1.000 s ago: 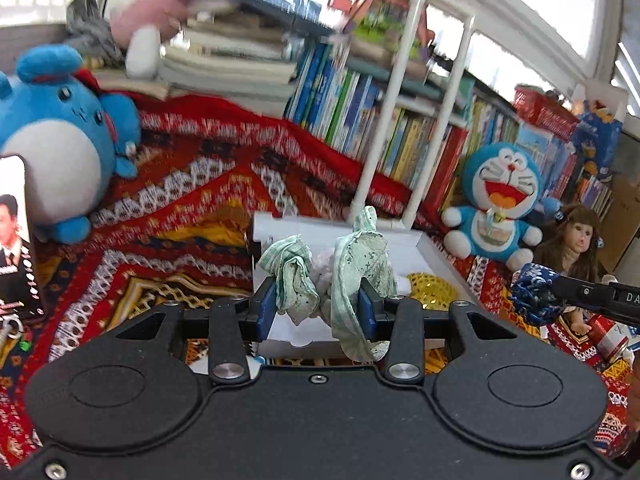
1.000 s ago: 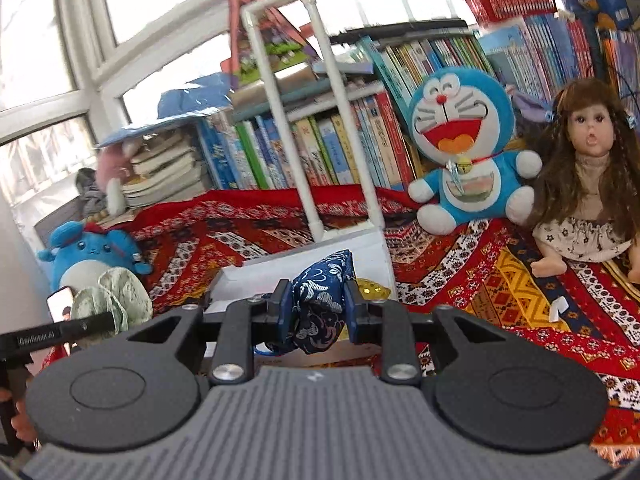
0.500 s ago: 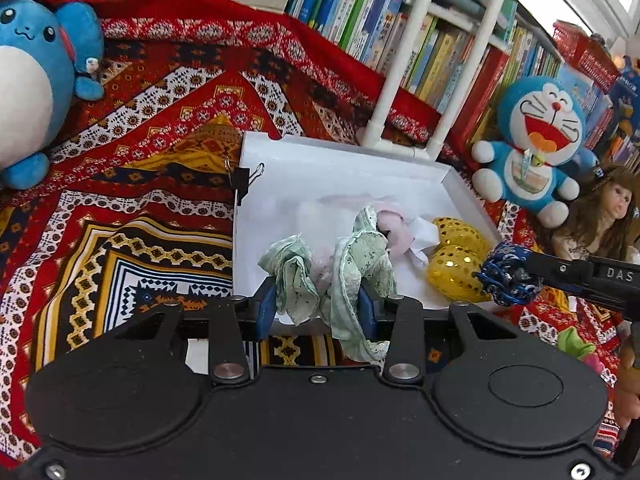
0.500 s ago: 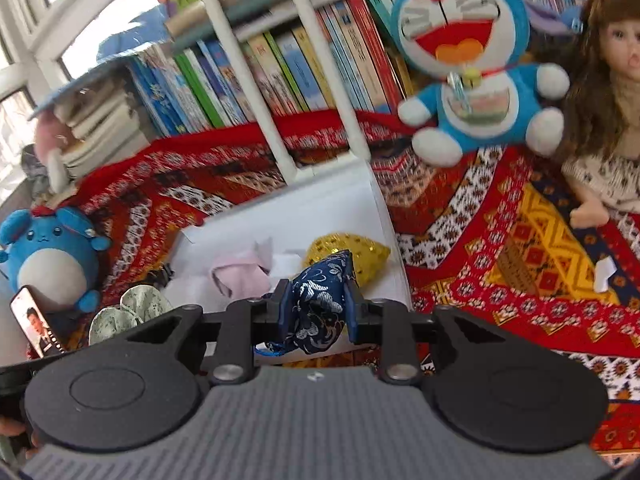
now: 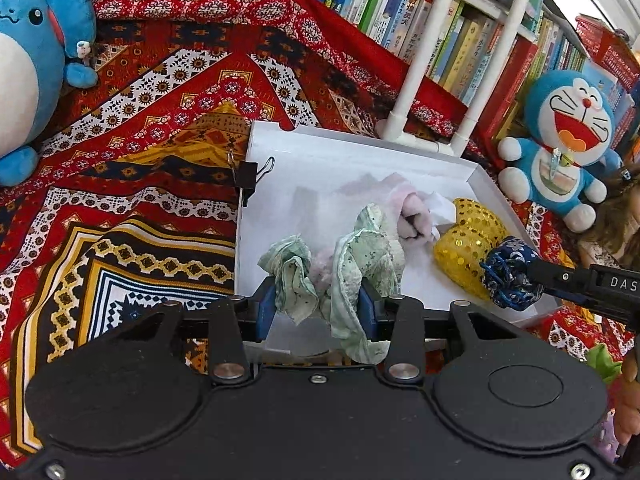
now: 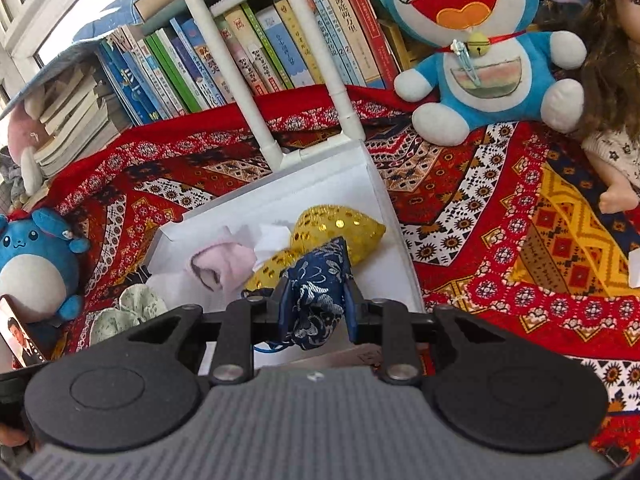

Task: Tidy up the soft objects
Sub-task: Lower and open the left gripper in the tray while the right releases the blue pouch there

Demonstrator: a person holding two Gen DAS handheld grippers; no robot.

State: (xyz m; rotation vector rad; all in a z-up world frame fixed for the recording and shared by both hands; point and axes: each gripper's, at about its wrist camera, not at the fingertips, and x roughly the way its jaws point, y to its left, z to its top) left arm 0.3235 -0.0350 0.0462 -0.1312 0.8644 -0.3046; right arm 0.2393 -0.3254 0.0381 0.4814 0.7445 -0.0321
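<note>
My left gripper (image 5: 318,306) is shut on a pale green floral cloth (image 5: 356,264) and holds it over the near edge of a white box (image 5: 360,148). My right gripper (image 6: 314,310) is shut on a dark blue floral pouch (image 6: 316,296), over the box's (image 6: 372,184) near right part. The pouch also shows in the left wrist view (image 5: 510,276). Inside the box lie a pink soft item (image 5: 414,216) (image 6: 224,264) and a gold sequin pouch (image 5: 466,240) (image 6: 340,228).
The box sits on a red patterned cloth (image 5: 160,120). A black binder clip (image 5: 248,180) is on its left wall. A blue round plush (image 5: 24,80) sits left, a Doraemon plush (image 6: 480,52) and a doll (image 6: 612,92) right. White poles (image 5: 424,48) and books stand behind.
Both grippers have moved forward and down toward the white box, still holding their items. The box and its contents now fill more of both views.
</note>
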